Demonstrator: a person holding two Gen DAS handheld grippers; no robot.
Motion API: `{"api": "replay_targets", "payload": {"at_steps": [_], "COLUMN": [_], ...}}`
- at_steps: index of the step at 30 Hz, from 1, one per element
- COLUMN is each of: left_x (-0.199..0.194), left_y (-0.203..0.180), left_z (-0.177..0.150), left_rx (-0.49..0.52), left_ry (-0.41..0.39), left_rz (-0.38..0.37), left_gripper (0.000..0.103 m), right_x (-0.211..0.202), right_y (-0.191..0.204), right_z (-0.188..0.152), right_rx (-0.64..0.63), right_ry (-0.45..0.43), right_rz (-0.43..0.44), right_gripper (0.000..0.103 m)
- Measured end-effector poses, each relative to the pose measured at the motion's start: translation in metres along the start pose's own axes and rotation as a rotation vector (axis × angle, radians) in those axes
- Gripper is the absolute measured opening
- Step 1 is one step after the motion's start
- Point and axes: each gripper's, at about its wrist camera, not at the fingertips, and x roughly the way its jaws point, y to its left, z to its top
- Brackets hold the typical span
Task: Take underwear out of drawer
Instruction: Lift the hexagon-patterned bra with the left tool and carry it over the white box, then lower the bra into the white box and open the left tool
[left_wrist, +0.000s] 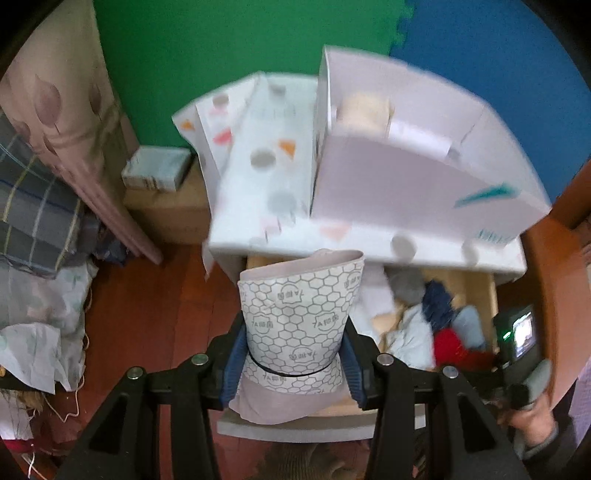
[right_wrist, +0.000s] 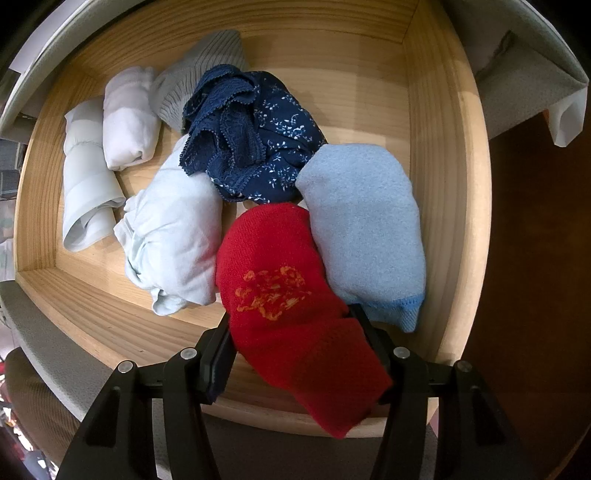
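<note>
From where I sat, the left gripper (left_wrist: 291, 363) had its jaws partly closed, clamped on a rolled pair of underwear (left_wrist: 295, 325), mauve with a hexagon-print lining, held up above the drawer's grey front edge (left_wrist: 295, 428). Red-brown wood floor (left_wrist: 155, 314) lay below, piled plaid and floral bedding (left_wrist: 37, 206) at left. Further out: the white dresser top (left_wrist: 266, 155) with coloured spots and triangles, a white open box (left_wrist: 413, 177) on it, then green (left_wrist: 207, 55) and blue (left_wrist: 498, 55) foam wall panels. View was motion-blurred.

Right gripper (right_wrist: 295, 354) pointed straight down into the wooden drawer (right_wrist: 447, 184). Its jaws were part closed on a red folded piece (right_wrist: 288, 295) with an orange motif, pads pressing both sides. Just beyond, touching it: a light blue fleecy bundle (right_wrist: 362, 229) and a pale blue roll (right_wrist: 173, 236). Behind those, navy floral lace underwear (right_wrist: 251, 133); farthest, a grey ribbed piece (right_wrist: 199, 77) and two white rolls (right_wrist: 127, 114) at left.
</note>
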Motion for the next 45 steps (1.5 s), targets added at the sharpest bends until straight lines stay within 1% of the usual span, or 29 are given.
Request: {"api": "replay_targets", "payload": {"at_steps": [1,6,9,14,18,21,25,28,33,37,42,45], "left_x": [-0.009,-0.053,-0.069,-0.075,-0.067,-0.050,-0.024,0.000,0.037,0.052,0.055,0.056], "left_y": [0.001,0.000,-0.008,-0.029,-0.050,-0.063,-0.079,-0.089,-0.098,-0.099,-0.095,-0.092], "left_z": [0.005,0.039,0.063,0.105,0.133,0.151,0.164,0.165,0.160,0.157,0.155,0.154], "left_rx": [0.001,-0.001,0.015,0.049,0.085,0.094,0.121,0.153,0.167,0.173,0.159,0.141], "left_ry": [-0.019,-0.117,-0.172,-0.227,-0.261,-0.252,-0.224,-0.185,-0.115,-0.089,-0.078,-0.068], "left_rz": [0.000,-0.010,0.003,0.007,0.008,0.007,0.004,0.010,0.020,0.034,0.044,0.065], "left_gripper": [0.047,0.047,0.047,0.047,0.047,0.047,0.047,0.047,0.047,0.047,0.049,0.050], "right_x": [-0.017,-0.018,-0.019,-0.043,-0.045,-0.054,-0.055,-0.055,-0.055,-0.056,-0.057,-0.058], "right_y": [-0.002,-0.002,-0.002,-0.010,-0.011,-0.013,-0.017,-0.020,-0.021,-0.021,-0.022,-0.021], "right_z": [-0.009,-0.008,-0.008,-0.014,-0.016,-0.017,-0.018,-0.018,-0.018,-0.018,-0.018,-0.017], "right_rx": [0.001,0.001,-0.002,-0.002,-0.001,0.003,0.007,0.010,0.010,0.010,0.013,0.011], "right_ry": [-0.001,-0.001,-0.001,-0.001,-0.002,-0.003,-0.006,-0.006,-0.005,-0.005,-0.004,-0.003], "right_rz": [0.000,0.000,-0.002,-0.002,0.001,0.008,0.018,0.022,0.022,0.022,0.021,0.016], "right_gripper": [0.053,0.053,0.053,0.053,0.053,0.053,0.053,0.054,0.054,0.054,0.054,0.054]}}
